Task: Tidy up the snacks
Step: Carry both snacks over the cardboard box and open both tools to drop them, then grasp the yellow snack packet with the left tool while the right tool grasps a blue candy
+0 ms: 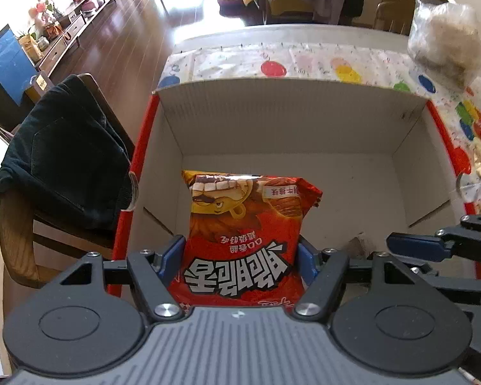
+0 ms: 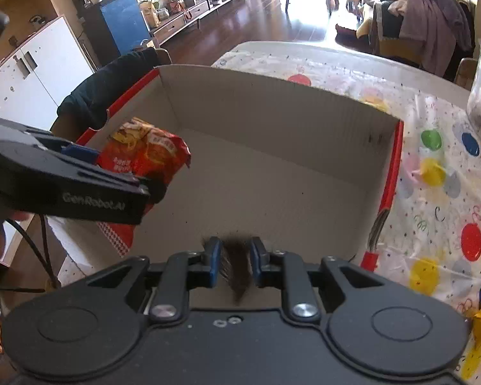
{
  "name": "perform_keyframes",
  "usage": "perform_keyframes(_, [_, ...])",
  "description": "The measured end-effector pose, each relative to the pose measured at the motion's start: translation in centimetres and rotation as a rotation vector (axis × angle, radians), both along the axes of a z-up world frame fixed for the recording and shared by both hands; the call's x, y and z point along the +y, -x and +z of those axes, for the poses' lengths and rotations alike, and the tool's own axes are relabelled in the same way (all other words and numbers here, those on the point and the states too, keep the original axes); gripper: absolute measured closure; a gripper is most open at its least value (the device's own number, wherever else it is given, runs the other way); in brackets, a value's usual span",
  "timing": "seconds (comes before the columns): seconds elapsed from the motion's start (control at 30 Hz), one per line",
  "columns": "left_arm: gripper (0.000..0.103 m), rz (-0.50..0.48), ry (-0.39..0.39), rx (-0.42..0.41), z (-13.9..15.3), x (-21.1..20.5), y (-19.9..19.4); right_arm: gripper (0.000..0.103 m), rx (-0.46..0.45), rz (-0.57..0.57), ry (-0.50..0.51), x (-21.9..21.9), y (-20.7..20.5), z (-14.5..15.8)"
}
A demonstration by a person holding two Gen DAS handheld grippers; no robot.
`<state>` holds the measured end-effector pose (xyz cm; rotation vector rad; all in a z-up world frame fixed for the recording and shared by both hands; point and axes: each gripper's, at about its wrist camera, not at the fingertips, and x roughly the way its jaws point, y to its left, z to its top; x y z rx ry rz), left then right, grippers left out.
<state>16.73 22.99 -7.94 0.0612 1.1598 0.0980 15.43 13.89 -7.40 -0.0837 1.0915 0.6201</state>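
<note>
Holding a red snack bag [image 1: 240, 240] pinched between its blue pads, the left gripper [image 1: 239, 256] is pointing steeply down into the open cardboard box [image 1: 288, 122], bag hanging just ahead of the fingers over the box's left side. Best to lower till the bag meets the floor, then release flat. Right gripper [image 2: 235, 261] is hovering beside it over the near wall, jaws nearly pressed together, gripping nothing, angled down too.

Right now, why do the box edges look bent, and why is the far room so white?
Left wrist view: the fisheye lens bows the cardboard box, and window light blows out the floor behind; the snack bag stays sharp. Right wrist view: same bowing, glare at top right.
</note>
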Motion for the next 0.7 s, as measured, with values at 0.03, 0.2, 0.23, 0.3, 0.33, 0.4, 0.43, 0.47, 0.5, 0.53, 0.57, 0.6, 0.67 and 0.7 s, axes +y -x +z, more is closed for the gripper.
perform_keyframes(0.03, [0.034, -0.004, -0.006, -0.001, -0.2, -0.1, 0.0, 0.084, 0.0, -0.003, 0.006, 0.0, -0.1, -0.1])
perform_keyframes(0.2, [0.034, 0.005, 0.013, -0.006, -0.2, 0.1, 0.2, 0.083, 0.012, -0.019, -0.009, -0.2, 0.0, -0.1])
perform_keyframes(0.23, [0.034, 0.009, 0.022, -0.007, -0.1, 0.2, 0.2, 0.081, 0.011, -0.023, -0.012, -0.4, 0.1, 0.1])
perform_keyframes(0.3, [0.034, 0.014, 0.037, -0.018, 0.3, 0.3, 0.4, 0.08, 0.006, -0.032, -0.028, -0.8, 0.1, 0.6])
perform_keyframes(0.33, [0.034, 0.018, 0.042, -0.025, 0.5, 0.4, 0.6, 0.078, 0.003, -0.034, -0.039, -1.1, 0.2, 0.9])
perform_keyframes(0.4, [0.034, 0.017, 0.061, -0.043, 1.2, 0.4, 1.0, 0.077, -0.003, -0.042, -0.053, -1.6, 0.4, 1.5])
perform_keyframes(0.43, [0.034, 0.017, 0.066, -0.051, 1.5, 0.4, 1.1, 0.077, -0.007, -0.042, -0.062, -1.8, 0.5, 1.8])
perform_keyframes(0.47, [0.034, 0.015, 0.069, -0.062, 1.9, 0.4, 1.4, 0.077, -0.011, -0.045, -0.07, -1.9, 0.5, 2.1])
perform_keyframes(0.5, [0.034, 0.013, 0.072, -0.072, 2.3, 0.2, 1.5, 0.076, -0.017, -0.048, -0.076, -2.0, 0.8, 2.4])
perform_keyframes(0.53, [0.034, 0.008, 0.076, -0.085, 2.7, 0.1, 1.8, 0.076, -0.023, -0.049, -0.083, -2.3, 0.9, 2.7])
perform_keyframes(0.57, [0.033, 0.004, 0.079, -0.095, 3.1, 0.0, 2.0, 0.075, -0.03, -0.05, -0.087, -2.5, 1.1, 3.1])
perform_keyframes(0.6, [0.033, -0.001, 0.085, -0.108, 3.6, -0.2, 2.3, 0.075, -0.036, -0.052, -0.092, -2.7, 1.2, 3.4])
perform_keyframes(0.67, [0.033, -0.013, 0.092, -0.132, 4.5, -0.6, 2.7, 0.074, -0.049, -0.055, -0.11, -3.2, 1.7, 4.3])
perform_keyframes(0.7, [0.032, -0.018, 0.096, -0.148, 5.1, -0.9, 3.1, 0.073, -0.055, -0.058, -0.116, -3.4, 1.9, 4.6])
